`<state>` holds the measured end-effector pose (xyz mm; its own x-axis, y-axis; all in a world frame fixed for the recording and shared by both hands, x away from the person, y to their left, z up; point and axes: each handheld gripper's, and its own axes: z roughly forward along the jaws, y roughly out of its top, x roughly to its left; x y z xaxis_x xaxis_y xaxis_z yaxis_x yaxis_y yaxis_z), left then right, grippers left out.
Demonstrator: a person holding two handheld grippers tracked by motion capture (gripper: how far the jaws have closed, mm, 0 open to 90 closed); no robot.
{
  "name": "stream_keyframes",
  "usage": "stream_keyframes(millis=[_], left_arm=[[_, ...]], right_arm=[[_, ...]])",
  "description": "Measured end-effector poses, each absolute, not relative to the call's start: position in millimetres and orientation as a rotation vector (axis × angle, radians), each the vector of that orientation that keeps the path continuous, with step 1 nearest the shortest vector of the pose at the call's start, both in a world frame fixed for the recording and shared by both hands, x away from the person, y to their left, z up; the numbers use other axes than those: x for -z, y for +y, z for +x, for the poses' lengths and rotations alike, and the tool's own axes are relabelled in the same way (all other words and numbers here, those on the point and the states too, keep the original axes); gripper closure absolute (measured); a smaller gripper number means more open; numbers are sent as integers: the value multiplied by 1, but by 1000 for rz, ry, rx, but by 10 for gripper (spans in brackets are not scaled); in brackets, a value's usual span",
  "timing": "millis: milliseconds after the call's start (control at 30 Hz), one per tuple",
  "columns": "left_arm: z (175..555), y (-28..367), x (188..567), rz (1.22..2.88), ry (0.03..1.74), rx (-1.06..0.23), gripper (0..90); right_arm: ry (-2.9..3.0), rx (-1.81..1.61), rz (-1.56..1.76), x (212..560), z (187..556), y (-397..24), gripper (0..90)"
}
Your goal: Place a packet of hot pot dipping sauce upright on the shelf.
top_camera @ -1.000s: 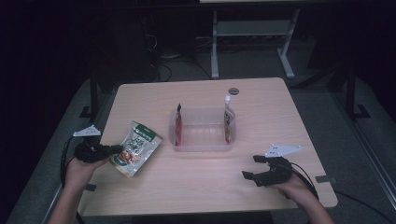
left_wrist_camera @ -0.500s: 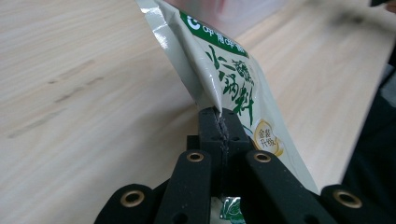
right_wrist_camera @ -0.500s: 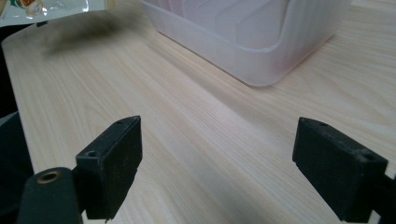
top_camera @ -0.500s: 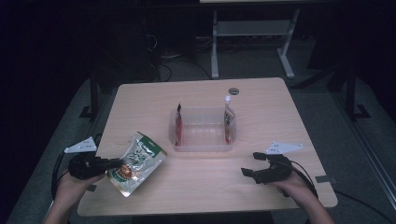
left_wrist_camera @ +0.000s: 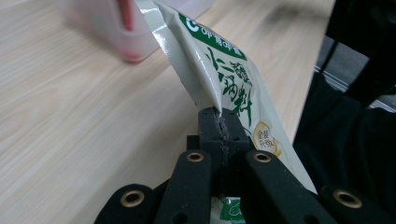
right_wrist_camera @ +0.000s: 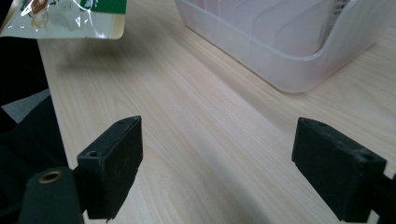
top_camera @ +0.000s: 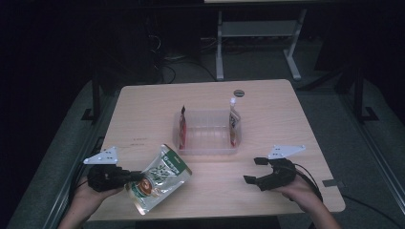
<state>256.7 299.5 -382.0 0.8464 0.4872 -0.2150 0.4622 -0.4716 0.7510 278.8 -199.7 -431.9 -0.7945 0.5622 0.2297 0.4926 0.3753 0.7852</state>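
Note:
A white and green snack pouch [top_camera: 160,179] hangs just above the table's front left part. My left gripper [top_camera: 131,178] is shut on its edge, and in the left gripper view the pouch [left_wrist_camera: 219,70] rises from between the closed jaws of the left gripper [left_wrist_camera: 220,122]. My right gripper [top_camera: 254,171] rests at the front right, open, with bare wood between its fingers [right_wrist_camera: 114,163]. A clear plastic bin [top_camera: 208,150] stands mid-table with a red packet [top_camera: 182,130] at its left end and a pale spouted pouch [top_camera: 233,125] at its right end.
A small dark round disc [top_camera: 239,92] lies near the table's far edge. The table's front edge [top_camera: 215,218] is close to both hands. In the right gripper view the bin [right_wrist_camera: 289,56] stands ahead and the pouch corner [right_wrist_camera: 70,18] shows at the upper left.
My left gripper has drawn the pouch back toward the front edge and slightly right, lifting it a little. The right gripper has stayed in place, open.

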Motion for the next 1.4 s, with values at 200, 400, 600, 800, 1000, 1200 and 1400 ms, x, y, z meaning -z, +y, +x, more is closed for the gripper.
stream_keyframes(millis=[200,400,600,800,1000,1200,1400], left_arm=[[260,267,379,2156,581,2,900],[268,238,379,2187,482,36,900],[278,210,378,2207,374,74,900],[288,188,376,2205,275,95,900],[294,174,375,2204,210,107,900],[294,170,377,2202,185,106,900],[292,168,376,2182,162,102,900]], right_arm=[[2599,-1425,945,431,279,-194,157],[2645,-1455,911,431,280,-185,157],[2686,-1501,888,431,281,-176,157],[2697,-1583,849,429,283,-171,160],[2698,-1658,806,421,288,-166,170],[2728,-1684,762,420,290,-158,243],[2748,-1732,734,420,288,-157,364]])
